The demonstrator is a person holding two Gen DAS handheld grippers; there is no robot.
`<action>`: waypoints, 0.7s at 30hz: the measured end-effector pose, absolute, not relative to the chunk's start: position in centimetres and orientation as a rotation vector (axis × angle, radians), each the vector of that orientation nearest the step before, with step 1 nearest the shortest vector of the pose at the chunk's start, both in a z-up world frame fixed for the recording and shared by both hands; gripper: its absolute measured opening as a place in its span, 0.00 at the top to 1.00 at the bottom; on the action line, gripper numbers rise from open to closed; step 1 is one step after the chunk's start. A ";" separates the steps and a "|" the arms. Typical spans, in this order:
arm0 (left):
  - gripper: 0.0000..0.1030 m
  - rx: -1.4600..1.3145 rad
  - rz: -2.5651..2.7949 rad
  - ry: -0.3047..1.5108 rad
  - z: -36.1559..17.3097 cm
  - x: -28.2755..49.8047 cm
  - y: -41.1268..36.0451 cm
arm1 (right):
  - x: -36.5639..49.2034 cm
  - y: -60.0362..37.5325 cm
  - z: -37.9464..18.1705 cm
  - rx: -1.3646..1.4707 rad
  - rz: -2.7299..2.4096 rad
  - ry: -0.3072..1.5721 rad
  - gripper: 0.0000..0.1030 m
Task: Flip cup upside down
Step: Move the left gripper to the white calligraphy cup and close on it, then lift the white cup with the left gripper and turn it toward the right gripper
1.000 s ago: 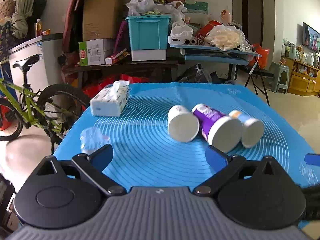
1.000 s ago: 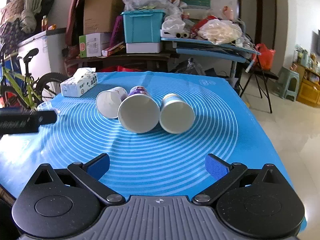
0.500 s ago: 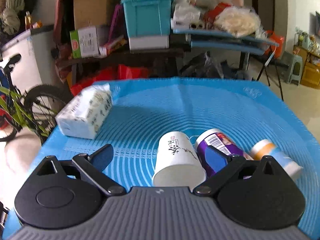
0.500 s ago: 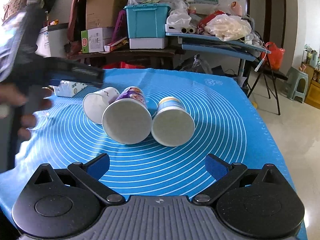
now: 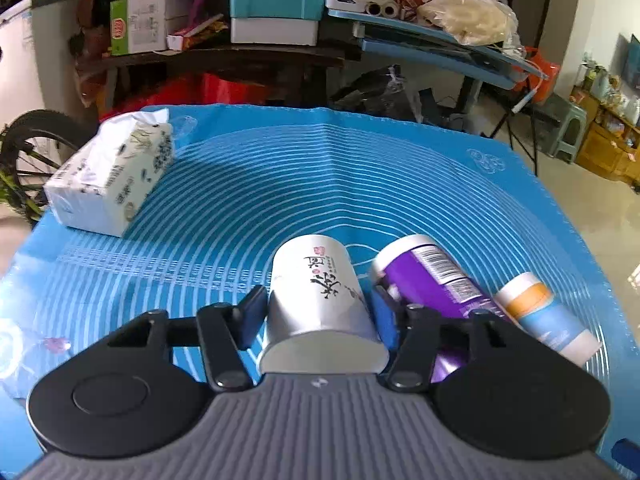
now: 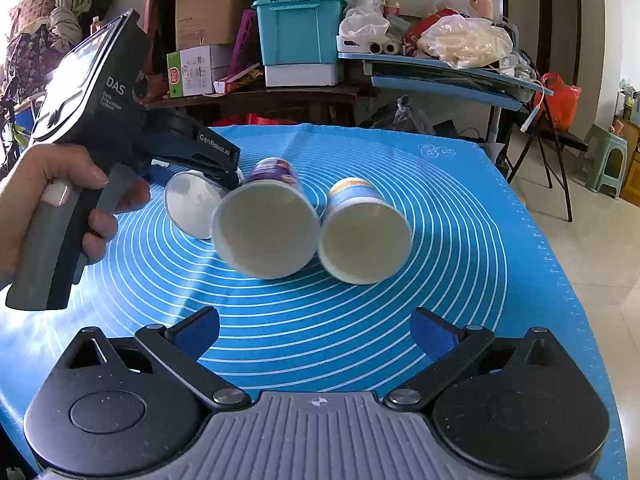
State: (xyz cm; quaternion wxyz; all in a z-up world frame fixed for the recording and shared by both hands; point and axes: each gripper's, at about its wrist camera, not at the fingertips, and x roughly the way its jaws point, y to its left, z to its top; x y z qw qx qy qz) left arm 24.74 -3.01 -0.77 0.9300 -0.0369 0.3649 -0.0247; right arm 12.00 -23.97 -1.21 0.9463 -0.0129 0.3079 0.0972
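Observation:
Three paper cups lie on their sides on the blue mat [image 5: 248, 200], mouths toward me. My left gripper [image 5: 320, 312] is shut on the white cup with black calligraphy [image 5: 320, 292], its fingers on the cup's two sides. In the right wrist view the left gripper [image 6: 224, 168] sits over that white cup [image 6: 192, 204]. The purple cup [image 5: 432, 276] [image 6: 266, 228] lies beside it in the middle, and the orange-and-blue cup [image 5: 544, 316] [image 6: 364, 232] is rightmost. My right gripper [image 6: 316, 332] is open and empty, short of the cups.
A tissue pack [image 5: 112, 176] lies at the mat's far left. A crumpled clear plastic piece [image 5: 24, 344] lies near the left edge. Behind the table stand cluttered shelves, a teal bin [image 6: 300, 32] and a bicycle [image 5: 24, 148]. The table edge drops to the floor on the right.
My left gripper moved forward over the cups and closed on the white cup. My right gripper stayed open and almost still.

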 end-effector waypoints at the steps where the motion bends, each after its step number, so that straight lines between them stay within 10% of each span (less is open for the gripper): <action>1: 0.48 -0.076 -0.048 0.747 -0.6 24.7 -3.0 | 11.9 -24.0 -1.1 -0.026 0.197 0.626 0.00; 21: 0.48 -0.050 -0.091 0.769 1.2 13.4 -0.5 | 9.2 -22.8 0.4 -0.040 0.212 0.614 0.00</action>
